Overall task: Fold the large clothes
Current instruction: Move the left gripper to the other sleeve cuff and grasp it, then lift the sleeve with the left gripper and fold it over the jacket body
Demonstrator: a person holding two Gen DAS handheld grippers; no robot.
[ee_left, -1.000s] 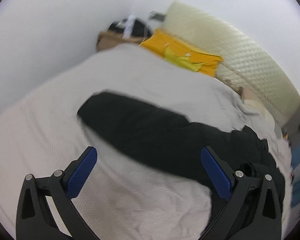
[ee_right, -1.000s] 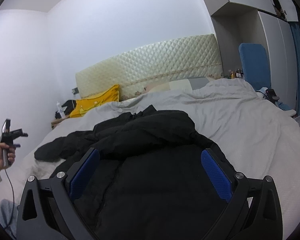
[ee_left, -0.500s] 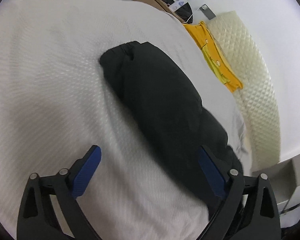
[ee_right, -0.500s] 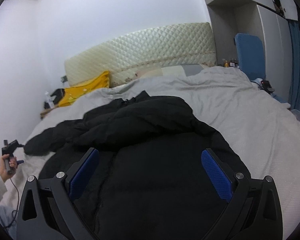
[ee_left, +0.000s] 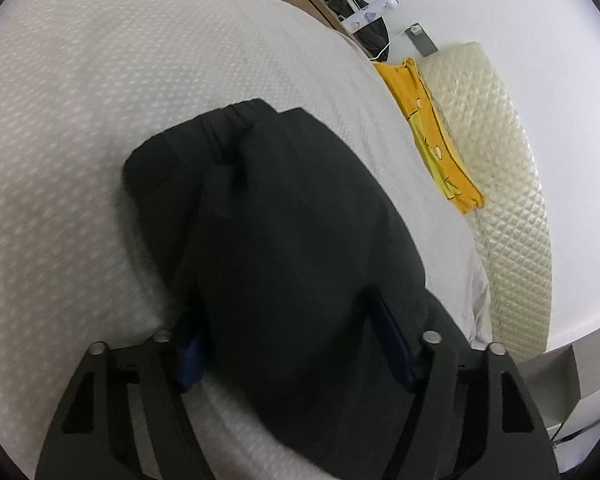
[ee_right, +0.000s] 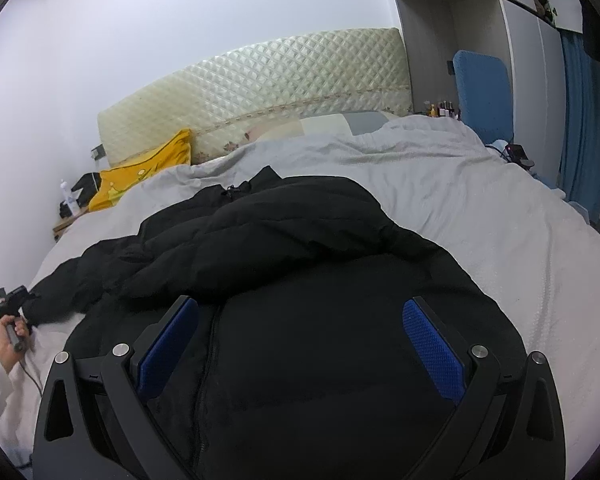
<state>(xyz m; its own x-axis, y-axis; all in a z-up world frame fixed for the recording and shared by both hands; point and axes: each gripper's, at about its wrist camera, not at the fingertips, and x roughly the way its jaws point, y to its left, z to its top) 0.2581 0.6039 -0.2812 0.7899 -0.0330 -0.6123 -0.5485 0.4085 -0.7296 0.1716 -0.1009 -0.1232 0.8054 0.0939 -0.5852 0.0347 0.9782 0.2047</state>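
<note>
A black padded jacket (ee_right: 300, 280) lies spread on the white bed (ee_right: 500, 232), its front zip facing up. One sleeve (ee_left: 268, 216) stretches out to the left, with its elastic cuff (ee_left: 228, 120) at the far end. My left gripper (ee_left: 292, 344) straddles this sleeve, its blue pads (ee_left: 190, 354) pressed against both sides of the bulky fabric. It also shows in the right wrist view (ee_right: 14, 312), held in a hand at the sleeve's end. My right gripper (ee_right: 300, 344) is open and empty, hovering over the jacket's lower body.
A quilted cream headboard (ee_right: 260, 92) stands at the back. A yellow pillow (ee_right: 140, 180) lies at the bed's far left, beside a bedside table (ee_right: 66, 224) with a bottle. A blue chair (ee_right: 482, 92), wardrobes and a blue curtain (ee_right: 584, 120) stand at the right.
My left gripper has dropped down onto the sleeve and its fingers have narrowed around it. My right gripper has edged forward over the jacket and stays open.
</note>
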